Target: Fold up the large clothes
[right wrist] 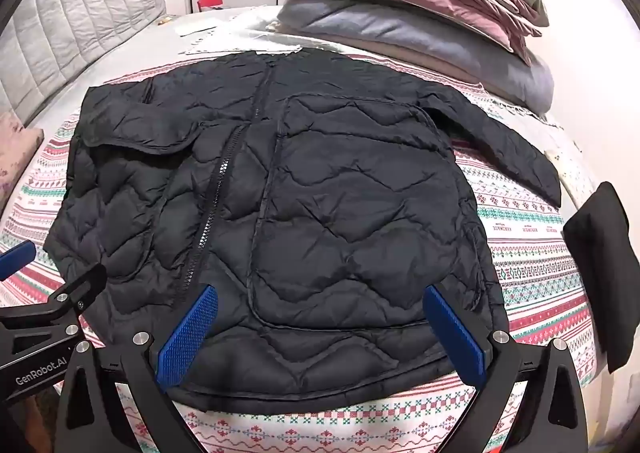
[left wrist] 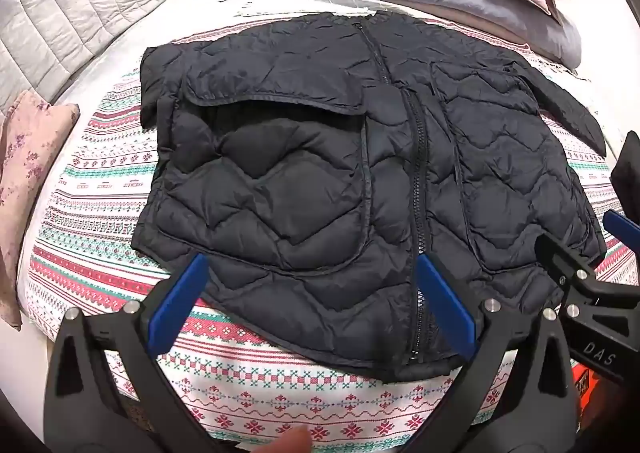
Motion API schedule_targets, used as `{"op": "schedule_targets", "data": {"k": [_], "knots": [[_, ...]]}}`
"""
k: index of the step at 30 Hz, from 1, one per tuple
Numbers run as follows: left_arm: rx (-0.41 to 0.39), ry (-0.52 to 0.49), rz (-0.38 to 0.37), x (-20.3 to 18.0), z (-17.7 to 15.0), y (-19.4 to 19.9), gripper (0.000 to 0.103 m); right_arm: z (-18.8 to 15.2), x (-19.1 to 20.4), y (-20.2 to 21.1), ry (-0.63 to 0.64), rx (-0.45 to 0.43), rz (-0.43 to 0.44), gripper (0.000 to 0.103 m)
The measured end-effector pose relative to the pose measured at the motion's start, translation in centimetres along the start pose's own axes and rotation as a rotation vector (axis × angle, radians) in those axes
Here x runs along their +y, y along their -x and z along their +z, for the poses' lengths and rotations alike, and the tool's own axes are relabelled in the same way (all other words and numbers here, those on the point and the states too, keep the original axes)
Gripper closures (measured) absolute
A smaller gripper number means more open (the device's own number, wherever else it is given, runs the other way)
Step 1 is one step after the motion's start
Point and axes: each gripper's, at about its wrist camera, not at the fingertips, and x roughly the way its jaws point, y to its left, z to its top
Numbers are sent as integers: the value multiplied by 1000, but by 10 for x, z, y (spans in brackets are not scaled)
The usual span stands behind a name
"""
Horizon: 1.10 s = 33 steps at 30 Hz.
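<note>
The jacket (left wrist: 320, 157) covers much of the patterned blanket (left wrist: 100, 213), so the blanket beneath it cannot be seen. One sleeve lies folded across the chest, hiding the quilting under it. In the left wrist view the sleeve toward 3 o'clock runs behind the right gripper (left wrist: 592, 253), whose far finger shows only as a blue tip. At 6 o'clock a blurred fingertip (left wrist: 292, 443) is cut by the frame. In the right wrist view the left gripper (right wrist: 44, 293) is cut off at 9 o'clock. A dark cloth (right wrist: 600, 273) at 3 o'clock cannot be identified. The red thing (right wrist: 210, 2) at 12 o'clock is too small to tell. The bedding stack (right wrist: 420, 5) is cut off at the top.
</note>
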Motion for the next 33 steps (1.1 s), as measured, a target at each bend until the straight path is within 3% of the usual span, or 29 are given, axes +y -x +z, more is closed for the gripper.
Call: {"op": "schedule_targets", "data": {"k": [33], "knots": [[0,-17,7,-3,-1,0,0,-2,-2,1,-1,-4,-5,0]]}}
